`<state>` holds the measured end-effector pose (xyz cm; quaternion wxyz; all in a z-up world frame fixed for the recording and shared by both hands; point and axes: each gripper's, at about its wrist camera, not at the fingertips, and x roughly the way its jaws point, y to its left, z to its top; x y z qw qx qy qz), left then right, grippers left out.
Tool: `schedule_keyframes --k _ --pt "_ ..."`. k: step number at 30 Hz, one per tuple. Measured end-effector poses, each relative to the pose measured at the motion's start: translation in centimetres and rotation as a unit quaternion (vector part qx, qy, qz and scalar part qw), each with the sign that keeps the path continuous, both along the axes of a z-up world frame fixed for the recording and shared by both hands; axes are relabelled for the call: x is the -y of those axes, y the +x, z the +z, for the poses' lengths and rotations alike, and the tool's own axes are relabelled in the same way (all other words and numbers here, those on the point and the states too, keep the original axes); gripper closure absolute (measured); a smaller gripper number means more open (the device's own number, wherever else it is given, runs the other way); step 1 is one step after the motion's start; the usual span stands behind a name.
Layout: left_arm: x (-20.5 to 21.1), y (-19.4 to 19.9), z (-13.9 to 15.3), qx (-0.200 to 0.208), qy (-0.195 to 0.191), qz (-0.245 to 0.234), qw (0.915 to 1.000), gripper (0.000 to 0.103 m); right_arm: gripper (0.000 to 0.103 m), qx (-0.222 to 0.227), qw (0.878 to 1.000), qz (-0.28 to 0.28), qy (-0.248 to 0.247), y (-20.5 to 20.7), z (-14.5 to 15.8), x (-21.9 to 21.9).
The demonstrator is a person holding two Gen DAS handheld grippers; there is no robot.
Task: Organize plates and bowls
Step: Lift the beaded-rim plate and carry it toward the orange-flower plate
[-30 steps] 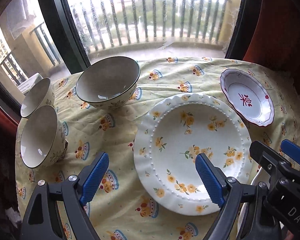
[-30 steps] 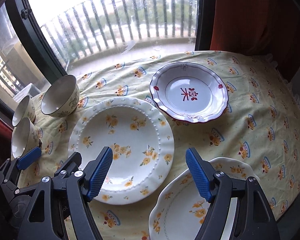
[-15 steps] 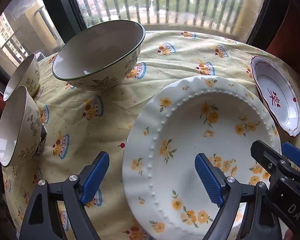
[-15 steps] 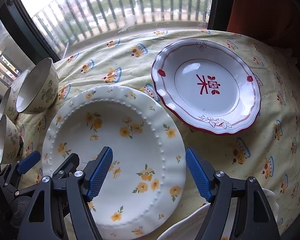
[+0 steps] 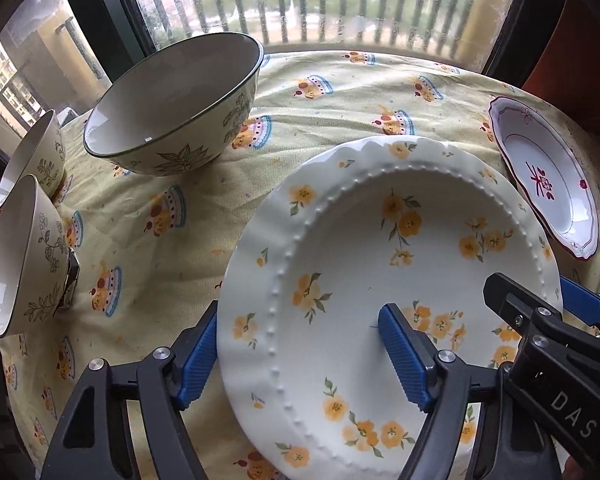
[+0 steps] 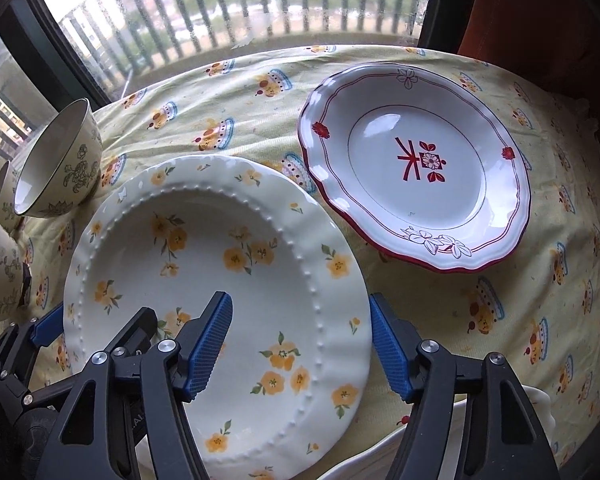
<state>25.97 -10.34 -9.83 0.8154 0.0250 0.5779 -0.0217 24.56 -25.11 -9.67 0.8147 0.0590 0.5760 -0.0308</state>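
A white plate with yellow flowers lies on the yellow tablecloth. My left gripper is open and straddles its left rim, one finger outside, one over the plate. My right gripper is open and straddles its right rim the same way. A red-trimmed plate lies to the right. A large bowl stands at the back left, with two small bowls, one behind the other, at the far left.
The rim of another white flowered plate shows at the near edge under my right gripper. A window with balcony railing runs behind the table. A red-brown curtain hangs at the right.
Both grippers have moved forward and down to the yellow-flowered plate. Their open fingers now straddle its left and right rims. The plate looks unmoved.
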Motion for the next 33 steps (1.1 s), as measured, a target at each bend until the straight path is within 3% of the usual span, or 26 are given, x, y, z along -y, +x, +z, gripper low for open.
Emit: schedule_keyframes --k 17,26,30,33 --pt "-4.3 -4.6 -0.3 -0.026 0.004 0.018 0.9995 0.027 0.040 -0.027 0.999 0.041 0.009 -4.3 -0.2 -4.4" --pt "-4.1 -4.0 -0.9 -0.022 0.002 0.016 0.9996 0.029 0.040 -0.012 0.998 0.055 -0.007 -4.6 -0.8 -5.0" --pt "-5.8 -5.0 -0.2 -0.024 -0.028 0.048 0.9982 0.030 0.044 -0.006 0.997 0.071 -0.017 -4.4 -1.2 -5.1" --pt "-4.8 -5.4 -0.2 -0.012 0.005 0.038 0.9992 0.028 0.044 -0.008 0.997 0.072 -0.017 -4.4 -1.1 -5.1"
